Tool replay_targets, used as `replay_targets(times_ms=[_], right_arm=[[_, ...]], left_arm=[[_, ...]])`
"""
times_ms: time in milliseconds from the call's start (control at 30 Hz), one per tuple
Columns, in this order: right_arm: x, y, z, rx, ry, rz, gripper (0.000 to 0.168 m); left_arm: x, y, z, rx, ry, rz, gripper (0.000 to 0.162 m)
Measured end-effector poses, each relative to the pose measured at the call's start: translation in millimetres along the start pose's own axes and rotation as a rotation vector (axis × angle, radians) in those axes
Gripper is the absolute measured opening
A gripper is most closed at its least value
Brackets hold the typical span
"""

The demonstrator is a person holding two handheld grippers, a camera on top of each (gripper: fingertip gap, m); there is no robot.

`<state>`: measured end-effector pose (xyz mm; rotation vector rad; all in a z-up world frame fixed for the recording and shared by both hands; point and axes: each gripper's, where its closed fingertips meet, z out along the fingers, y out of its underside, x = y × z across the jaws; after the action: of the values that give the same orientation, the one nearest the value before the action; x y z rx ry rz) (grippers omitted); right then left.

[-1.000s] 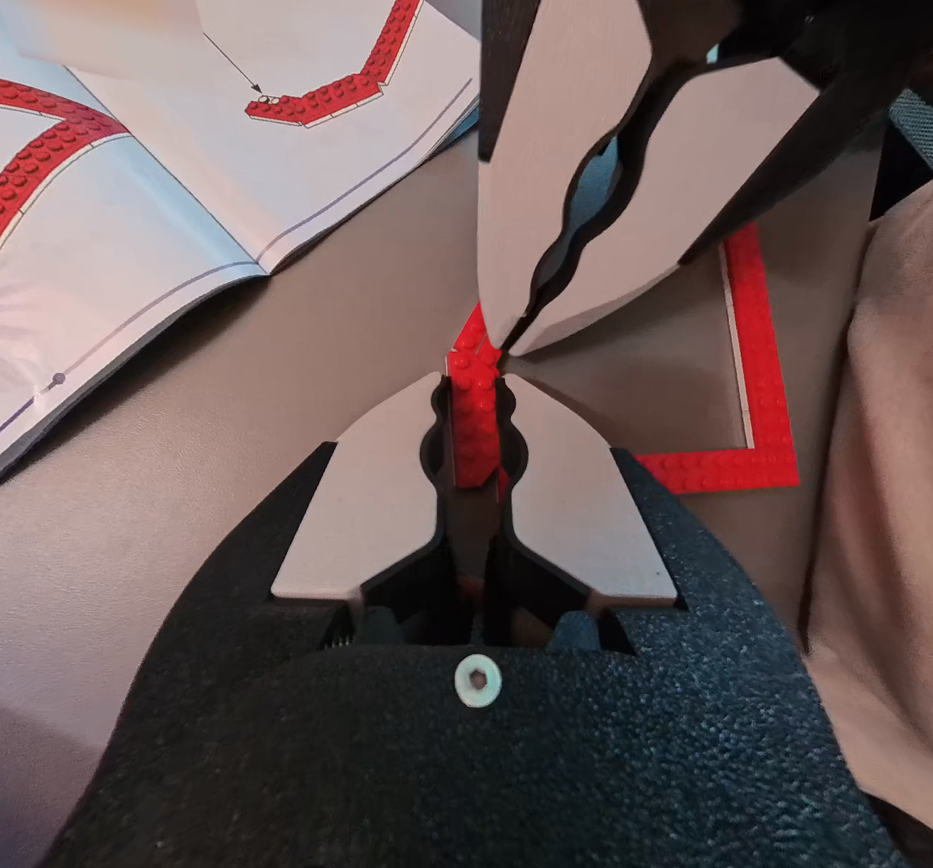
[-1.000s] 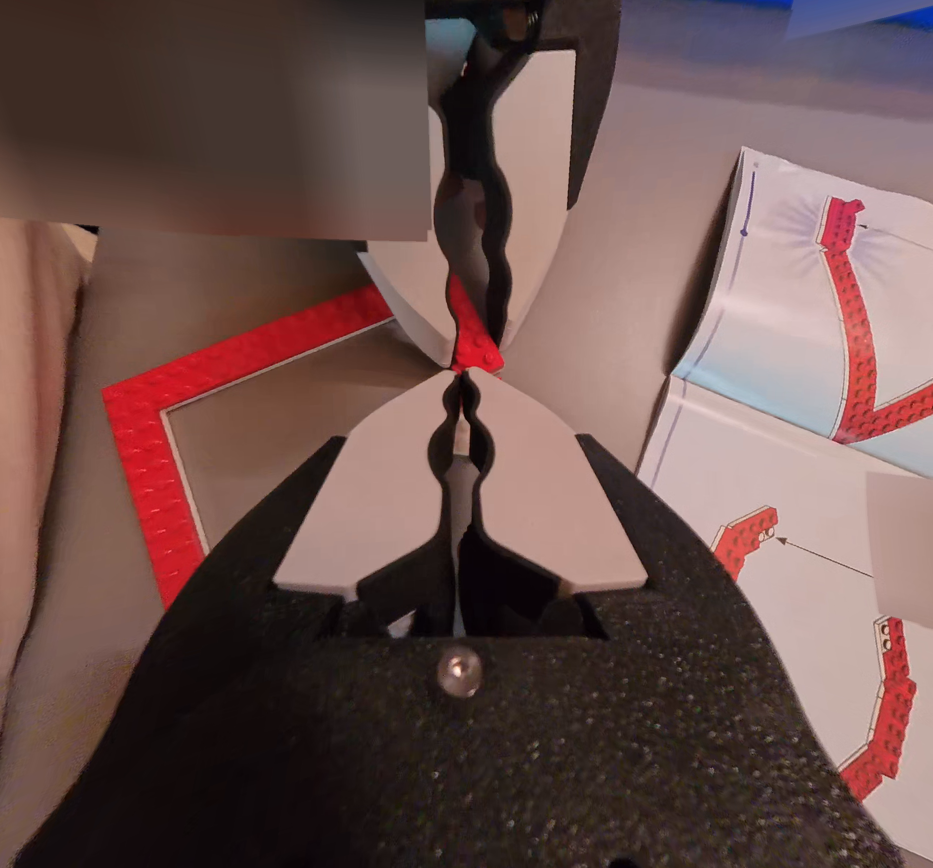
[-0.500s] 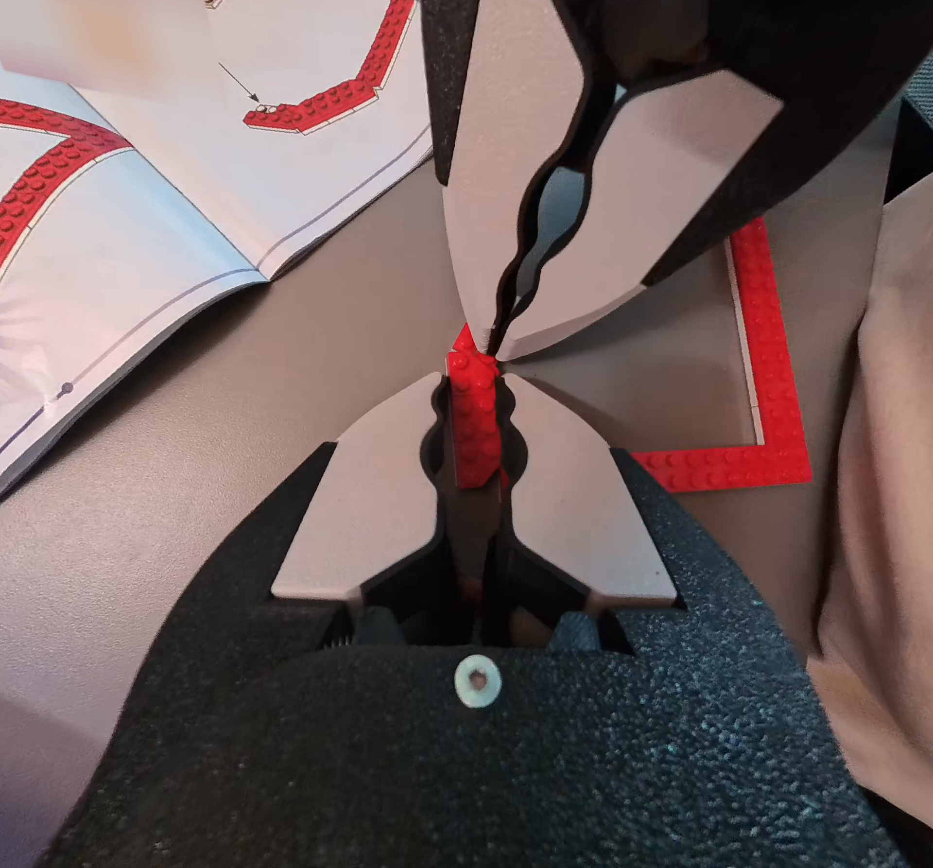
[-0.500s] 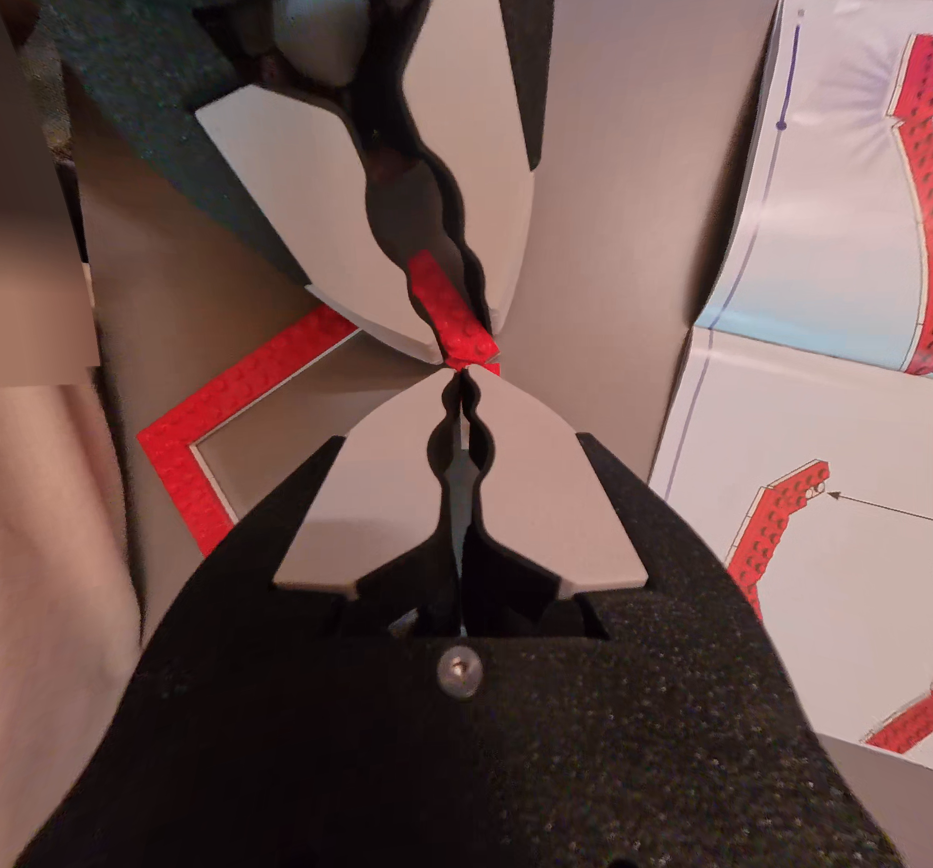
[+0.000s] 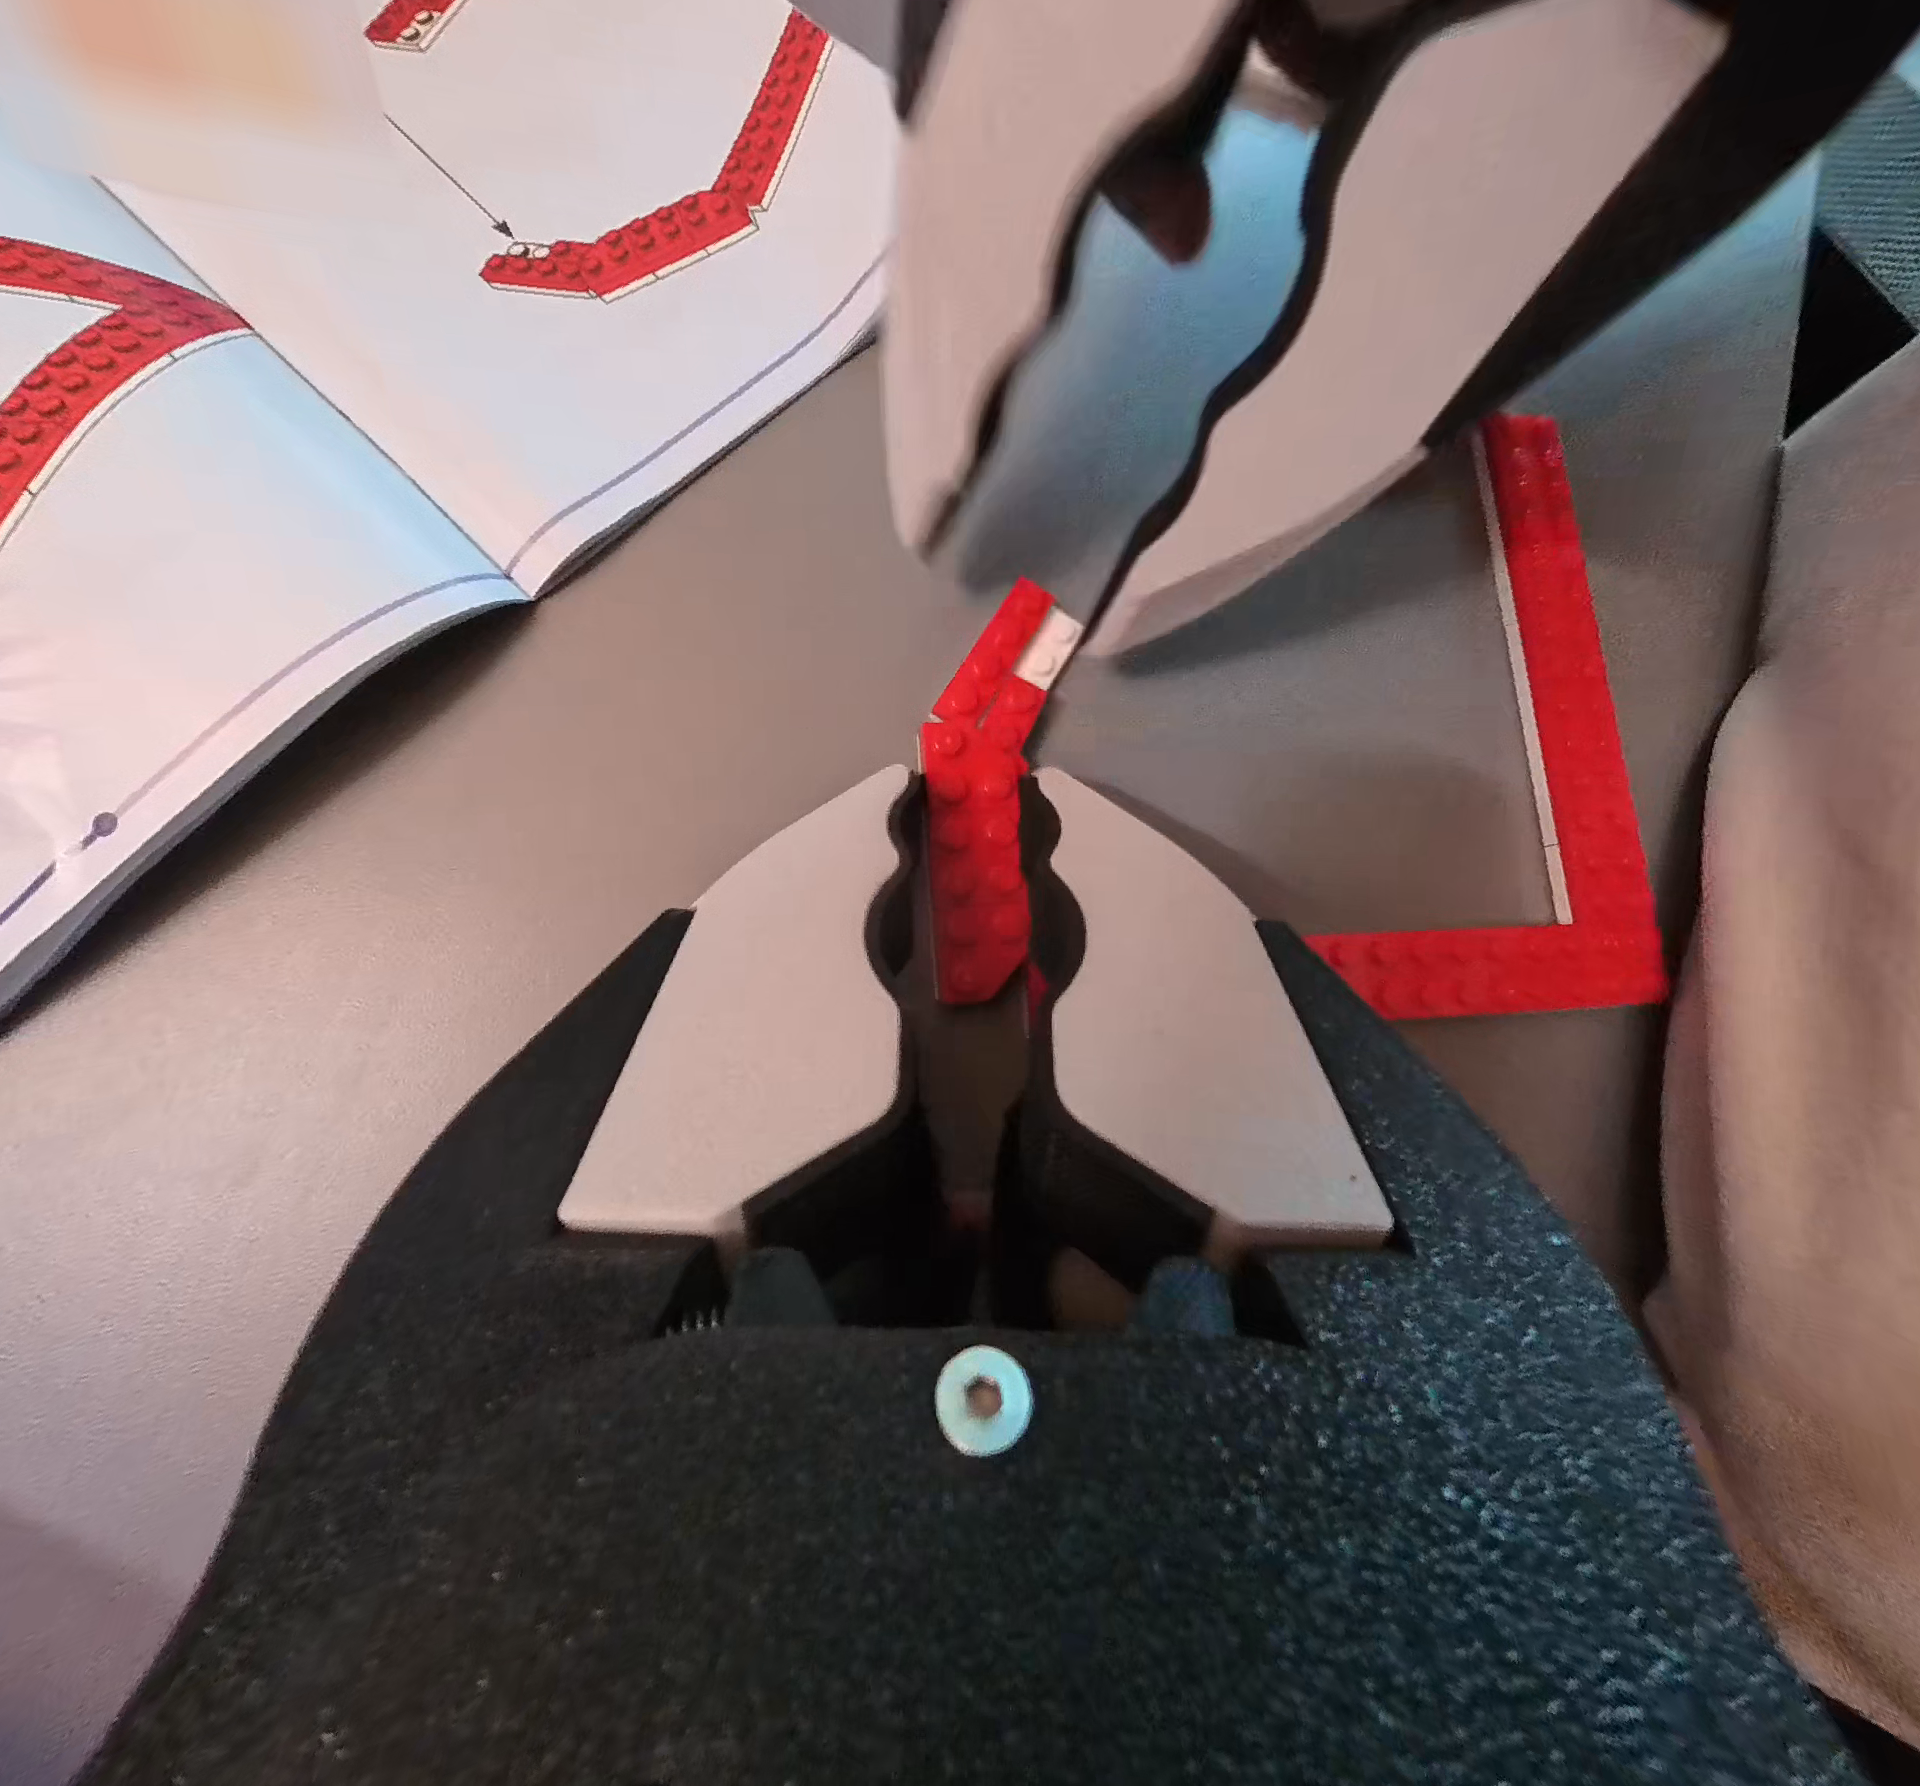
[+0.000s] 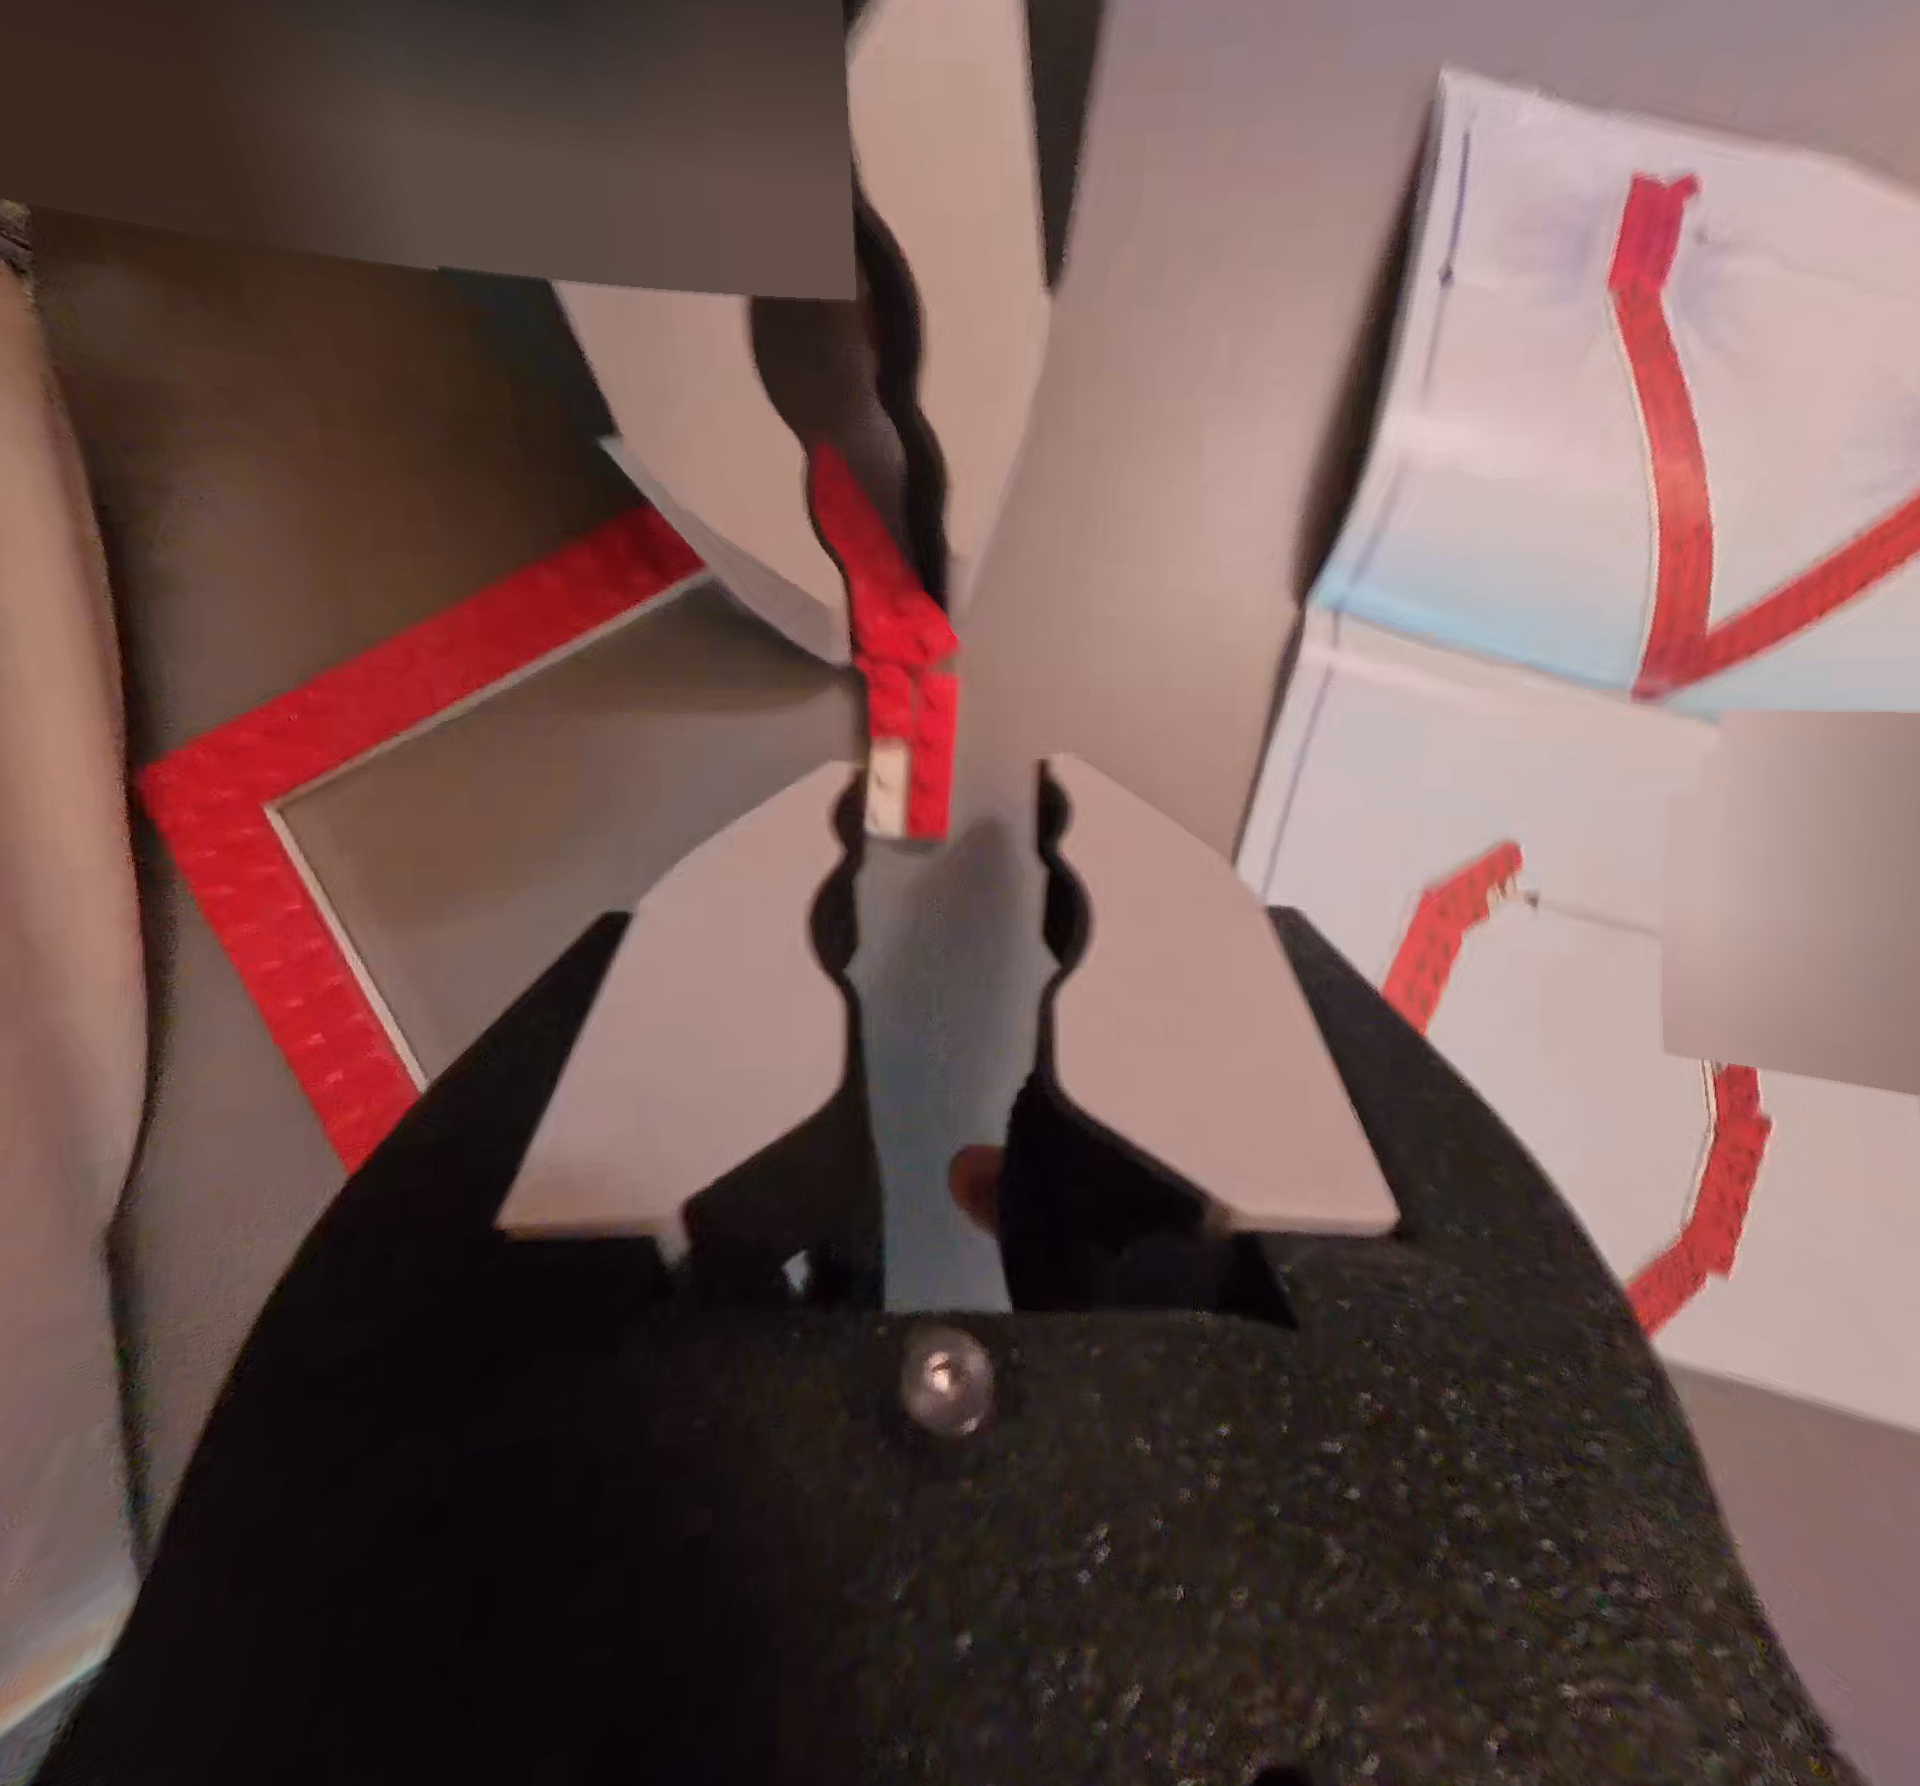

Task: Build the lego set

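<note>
Left gripper (image 5: 971, 780) is clamped on the red strip (image 5: 977, 889), a narrow run of red plates with a pale underlayer. In the left wrist view the strip's long axis runs straight out along the fingers, studs facing the camera, then past the fingertips it kinks off to the right and ends in a small white piece (image 5: 1051, 654). It's held up off the grey table (image 5: 623, 801), not resting on it.

Right gripper (image 6: 951, 780) has its jaws apart with nothing between them. In its own view the strip (image 6: 914, 697) points back toward the camera, white end nearest, sitting just off the left fingertip; can't tell if it touches. From the left wrist view the right gripper (image 5: 1018, 583) hangs just beyond the strip's far end, blurred.

Further out, a red frame corner (image 5: 1558, 801) lies flat on the table to the right, well apart from the strip. The open booklet (image 5: 416, 386) is on the other side.
</note>
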<state>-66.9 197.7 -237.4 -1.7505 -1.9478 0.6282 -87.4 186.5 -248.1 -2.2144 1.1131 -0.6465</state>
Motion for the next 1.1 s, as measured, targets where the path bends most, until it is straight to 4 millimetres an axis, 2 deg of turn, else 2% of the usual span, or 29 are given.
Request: replay_targets(times_ms=[100,233,400,567,700,767,833,867,1100], right_arm=[[-2,12,-4,-0.005,-0.068,0.039,0.033],[-3,15,6,0.0,-0.071,-0.028,0.029],[-6,9,10,0.052,-0.134,-0.053,0.027],[-6,9,9,0.063,-0.172,-0.162,0.029],[-7,0,1,0.095,-0.224,-0.102,0.032],[-8,0,5,0.086,-0.201,-0.102,0.031],[-6,5,14,0.045,-0.159,-0.126,0.027],[-7,0,15,0.079,-0.155,-0.136,0.018],[-8,0,15,0.095,-0.179,-0.221,0.017]], left_arm=[[0,0,0,-0.001,-0.003,0.006,0.018],[0,0,0,-0.004,-0.006,0.017,0.018],[-3,1,-2,-0.015,-0.011,0.029,0.018],[-4,2,-4,-0.023,0.0,0.045,0.018],[-4,2,-4,-0.015,0.008,0.031,0.018],[-4,2,-4,-0.012,0.007,0.031,0.018],[-4,2,-4,-0.011,0.005,0.034,0.018],[-4,2,-3,-0.011,0.005,0.036,0.018],[-4,2,-4,-0.012,0.012,0.043,0.018]])
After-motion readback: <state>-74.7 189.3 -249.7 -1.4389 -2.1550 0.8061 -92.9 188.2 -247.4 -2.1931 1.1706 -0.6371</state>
